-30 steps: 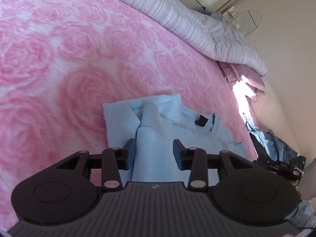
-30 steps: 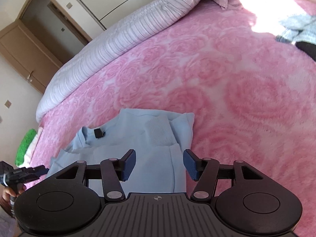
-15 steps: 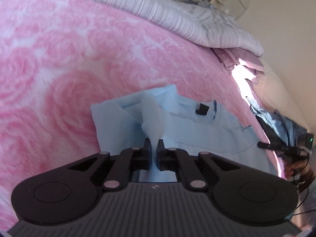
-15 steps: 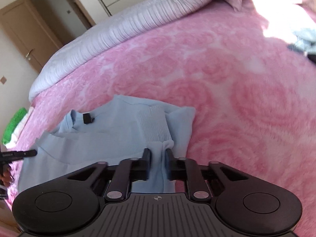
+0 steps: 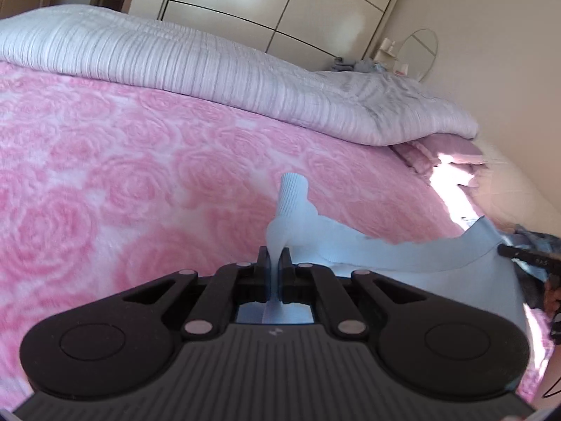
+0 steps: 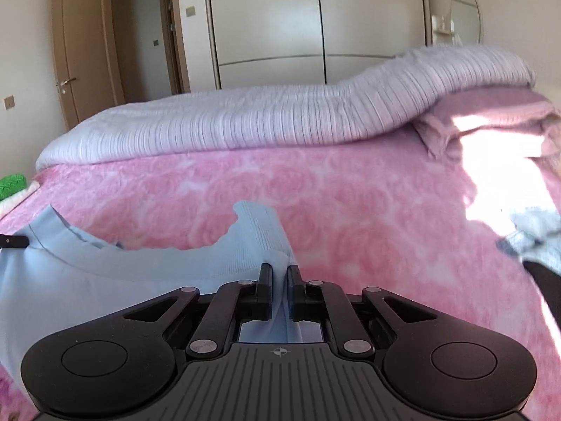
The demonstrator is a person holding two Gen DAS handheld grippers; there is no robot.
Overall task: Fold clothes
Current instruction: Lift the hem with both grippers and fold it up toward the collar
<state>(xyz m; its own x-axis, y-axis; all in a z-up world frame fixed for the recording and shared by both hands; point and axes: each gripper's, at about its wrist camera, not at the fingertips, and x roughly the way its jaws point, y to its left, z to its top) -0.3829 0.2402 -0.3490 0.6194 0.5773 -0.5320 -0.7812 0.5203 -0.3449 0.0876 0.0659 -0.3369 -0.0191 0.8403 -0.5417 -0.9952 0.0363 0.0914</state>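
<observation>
The left gripper [image 5: 275,261] was pinched tight on a fold of the pale blue top [image 5: 403,256], with the ribbed cuff [image 5: 292,189] sticking up just past its fingertips. The right gripper [image 6: 279,277] had likewise clamped down on the top [image 6: 87,280], its jaws narrow with a bunch of ribbed cloth squeezed between them and another cuff [image 6: 259,221] rising in front.

The top hung between the two tools above the pink blanket [image 5: 122,175], near the bed's front edge. A band of cloth ran taut from one grip toward the other, and the collar [image 6: 52,235] stood up at the left of the right wrist view. Holding it at two points like this probably served to lift the folded part clear of the blanket so it could be carried over or laid down flat without the sleeves slipping out.

The striped duvet [image 6: 280,119] lay rolled along the far edge of the bed. Other clothes [image 6: 533,231] sat at the right edge, too blurred to identify.
</observation>
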